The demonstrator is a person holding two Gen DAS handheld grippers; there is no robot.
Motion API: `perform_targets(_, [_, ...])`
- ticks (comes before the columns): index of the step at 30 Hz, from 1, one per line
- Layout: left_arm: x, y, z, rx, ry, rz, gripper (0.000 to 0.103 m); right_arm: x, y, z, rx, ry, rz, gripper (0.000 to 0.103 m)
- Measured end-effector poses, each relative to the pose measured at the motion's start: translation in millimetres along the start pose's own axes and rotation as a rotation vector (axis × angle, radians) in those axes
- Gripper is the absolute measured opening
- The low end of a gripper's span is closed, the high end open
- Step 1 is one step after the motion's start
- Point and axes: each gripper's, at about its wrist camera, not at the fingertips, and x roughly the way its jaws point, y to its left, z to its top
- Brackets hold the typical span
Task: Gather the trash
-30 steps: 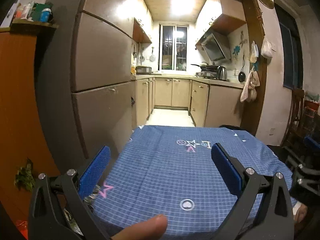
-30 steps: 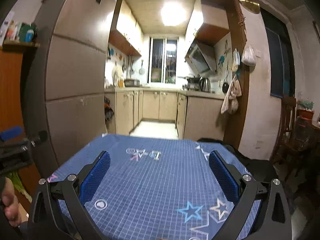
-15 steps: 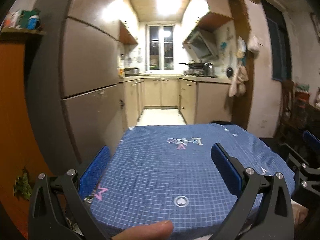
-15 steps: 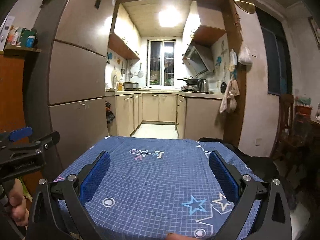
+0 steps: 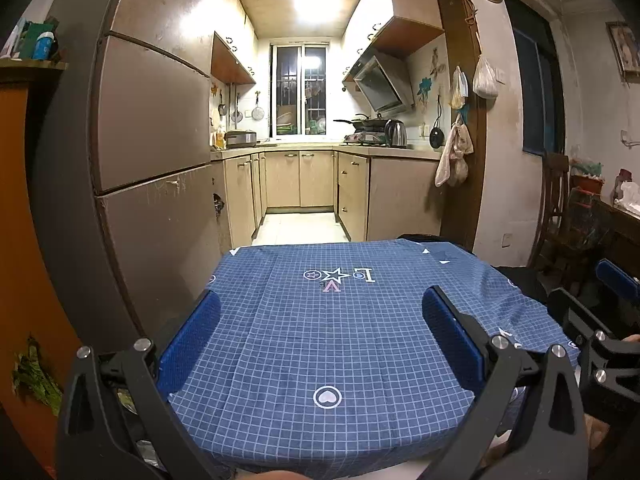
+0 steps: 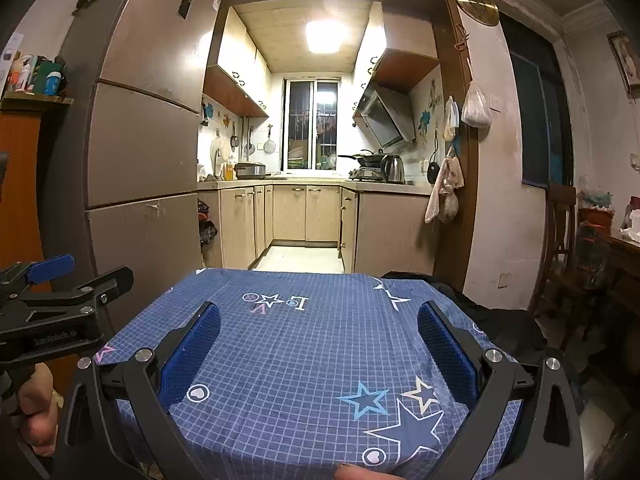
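Blue pads: each gripper carries two ribbed blue pads on black fingers; four pads counted across the two wrist views.
Left gripper (image 5: 320, 332): jaws spread wide, nothing between them, held above the near half of the table.
Right gripper (image 6: 318, 340): jaws equally wide apart, empty, above the same cloth; its side also shows at the right edge of the left wrist view.
Hands: a fingertip (image 6: 352, 472) pokes in at the bottom edge of the right wrist view; the rest is cut off. Fingers (image 6: 36, 404) gripping the left tool show at the lower left of that view.
Tablecloth (image 5: 332, 344): blue check with stars, hearts and letters; it covers the whole table, so the tabletop itself is hidden.
Trash: no piece can be made out on the cloth. Something crumpled and shiny (image 5: 132, 400) lies below the table's left edge, behind the left finger, too hidden to identify.
Dark bundle (image 6: 496, 320): black fabric at the table's far right corner, shape unclear.
Refrigerator (image 5: 156, 160): one, brown, two doors, left of the table.
Kitchen beyond: one window (image 5: 300, 90), one kettle (image 5: 395, 133), one range hood (image 5: 380, 86).
Hanging bags (image 5: 485, 78): contents cannot be told.
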Motion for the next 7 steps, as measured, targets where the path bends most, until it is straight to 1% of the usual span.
perform_targets(2, [4.3, -0.9, 0.1, 0.004, 0.01, 0.011, 0.097, -0.4, -1.4, 0.7, 0.0, -0.005, 0.003, 0.098])
perform_targets(4, [4.2, 1.4, 0.9, -0.018, 0.011, 0.009, 0.097, -1.2, -1.6, -0.3, 0.002, -0.007, 0.006, 0.098])
perform_targets(7, [3.5, -1.1, 0.7, -0.006, 0.005, 0.021, 0.097, -1.4, -2.7, -0.5, -0.002, -0.008, 0.008, 0.098])
